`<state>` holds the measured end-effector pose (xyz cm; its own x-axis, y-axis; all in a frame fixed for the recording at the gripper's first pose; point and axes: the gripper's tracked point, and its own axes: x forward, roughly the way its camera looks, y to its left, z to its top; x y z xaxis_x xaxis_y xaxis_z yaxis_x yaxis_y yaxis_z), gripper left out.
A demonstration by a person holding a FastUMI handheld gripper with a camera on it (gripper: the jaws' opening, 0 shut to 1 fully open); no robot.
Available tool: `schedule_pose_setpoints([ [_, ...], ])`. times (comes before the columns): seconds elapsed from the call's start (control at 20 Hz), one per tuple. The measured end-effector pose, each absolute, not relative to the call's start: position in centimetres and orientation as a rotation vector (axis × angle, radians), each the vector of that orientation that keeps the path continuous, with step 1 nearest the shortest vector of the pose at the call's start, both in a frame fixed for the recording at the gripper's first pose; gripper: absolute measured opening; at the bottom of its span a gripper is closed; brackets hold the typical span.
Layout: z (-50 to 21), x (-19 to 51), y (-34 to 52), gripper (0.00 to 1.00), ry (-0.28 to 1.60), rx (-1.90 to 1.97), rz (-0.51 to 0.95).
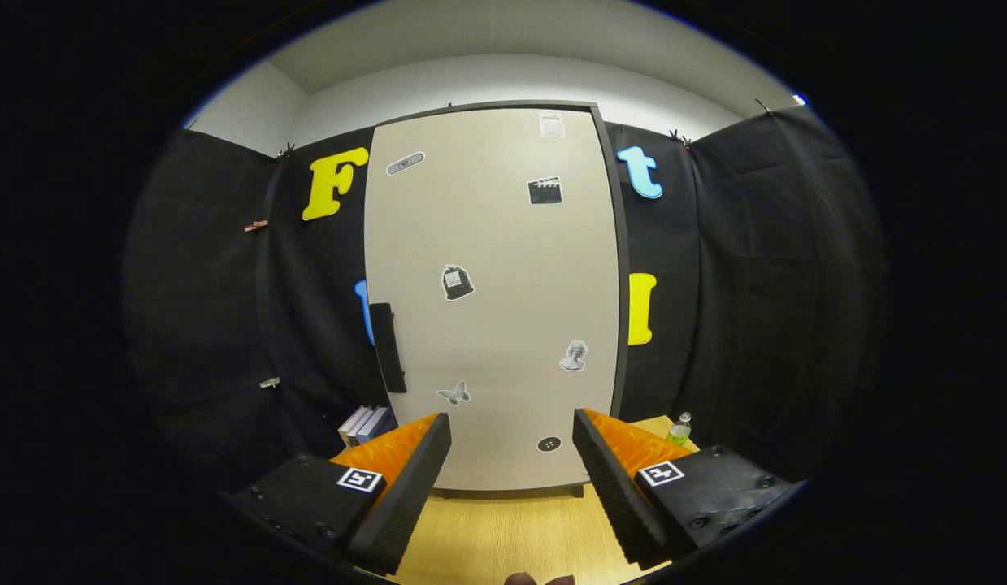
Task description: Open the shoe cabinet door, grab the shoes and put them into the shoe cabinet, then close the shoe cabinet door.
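Shoe cabinet door [495,301] stands shut, dead ahead at 12 o'clock beyond the gripper [511,479], whose two orange-backed fingers with black ribbed pads are spread wide with nothing between them. Nearest, the pale wooden surface [511,536] runs forward between the fingers to the cabinet's foot. At 6 o'clock, at the very near edge of that surface, sits a small dark rounded shape that I cannot identify.

A stiff, flat beige panel dotted with small stickers, the door will likely swing as one rigid piece, light to moderate in weight. Its face looks smooth and offers no purchase. The place to take hold is the black vertical handle [387,348] on its left edge, at about 10 o'clock from the fingers; by that placement the hinges are probably on the right. The handle looks narrow enough for the pads to pinch across it.

With the door closed, what the cabinet holds cannot be told.

Farther off, a few books [366,424] lie at 10 o'clock beside the cabinet's left foot, and a small green-labelled bottle [680,428] stands at 2 o'clock by its right.
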<state>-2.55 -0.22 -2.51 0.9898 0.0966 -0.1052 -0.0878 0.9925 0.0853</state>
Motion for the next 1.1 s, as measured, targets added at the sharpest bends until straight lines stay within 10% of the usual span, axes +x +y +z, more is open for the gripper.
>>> schedule_pose_setpoints([
  [1.1, -2.7, 3.0, -2.8, 0.98, 0.017, -0.023, 0.059],
])
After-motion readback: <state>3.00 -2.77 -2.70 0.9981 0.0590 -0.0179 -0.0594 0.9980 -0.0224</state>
